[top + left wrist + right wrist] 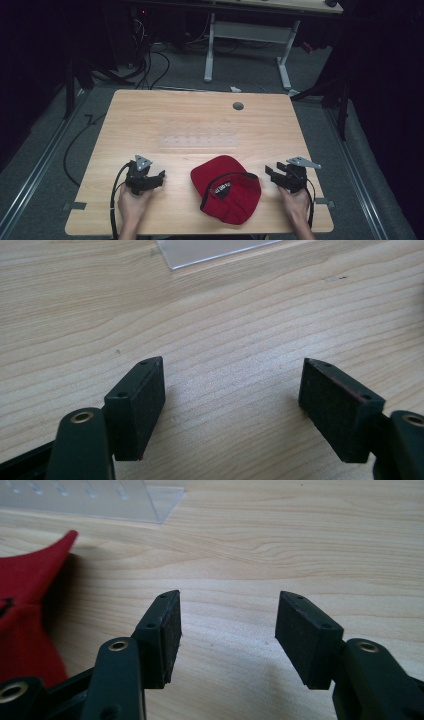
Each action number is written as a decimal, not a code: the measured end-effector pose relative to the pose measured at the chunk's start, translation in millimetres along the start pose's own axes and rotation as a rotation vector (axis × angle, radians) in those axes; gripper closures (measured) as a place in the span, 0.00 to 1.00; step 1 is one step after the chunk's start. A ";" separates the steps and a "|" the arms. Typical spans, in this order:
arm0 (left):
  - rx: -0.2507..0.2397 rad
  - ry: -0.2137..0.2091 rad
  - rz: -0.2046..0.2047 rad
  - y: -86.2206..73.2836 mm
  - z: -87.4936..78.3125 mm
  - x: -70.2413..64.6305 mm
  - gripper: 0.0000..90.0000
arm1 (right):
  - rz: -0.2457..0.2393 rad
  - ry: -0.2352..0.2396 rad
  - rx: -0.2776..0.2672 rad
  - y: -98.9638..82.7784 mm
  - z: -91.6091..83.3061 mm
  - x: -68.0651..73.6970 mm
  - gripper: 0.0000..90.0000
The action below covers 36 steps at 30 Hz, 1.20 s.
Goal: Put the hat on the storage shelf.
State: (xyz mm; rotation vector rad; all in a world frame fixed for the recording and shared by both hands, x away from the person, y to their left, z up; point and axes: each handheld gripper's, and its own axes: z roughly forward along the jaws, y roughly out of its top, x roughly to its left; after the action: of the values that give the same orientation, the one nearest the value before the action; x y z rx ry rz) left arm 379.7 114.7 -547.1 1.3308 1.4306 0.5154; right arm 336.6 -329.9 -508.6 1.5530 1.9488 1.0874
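A red cap (227,187) lies at the front middle of the wooden table (150,115), turned so its dark inner band and a black label face up. To the left of the cap, my left gripper (159,176) rests in a hand, apart from the cap. Its jaws stand open over bare wood in the left gripper view (232,375). My right gripper (271,173) sits just right of the cap and is open with nothing between its pads (227,610). The cap's red cloth (30,595) shows at the left edge of the right gripper view.
A clear plastic strip (197,140) with a row of small holes lies flat across the table's middle, beyond the cap; its corner (210,250) and end (90,497) are in the gripper views. A round cable hole (238,106) sits near the far edge. Cables trail on the floor.
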 end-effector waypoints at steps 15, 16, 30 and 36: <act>0.001 0.000 0.002 -0.1 0.0 -0.2 0.29 | -0.039 0.173 -0.072 5.7 -34.6 24.2 0.44; 0.000 0.000 0.002 -0.1 0.0 -0.2 0.29 | -0.055 0.194 -0.067 7.2 -34.5 31.1 0.43; 0.000 0.001 0.001 -0.2 0.1 -0.3 0.29 | -0.133 0.253 0.015 6.9 -9.4 56.0 0.39; 0.000 0.001 0.002 -0.2 0.0 -0.3 0.29 | -0.141 0.275 0.050 5.7 5.2 60.2 0.39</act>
State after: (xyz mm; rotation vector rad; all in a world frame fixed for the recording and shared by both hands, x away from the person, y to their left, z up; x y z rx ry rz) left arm 379.6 114.4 -547.1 1.3325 1.4307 0.5176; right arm 326.6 -270.8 -498.6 1.3236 2.2438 1.2539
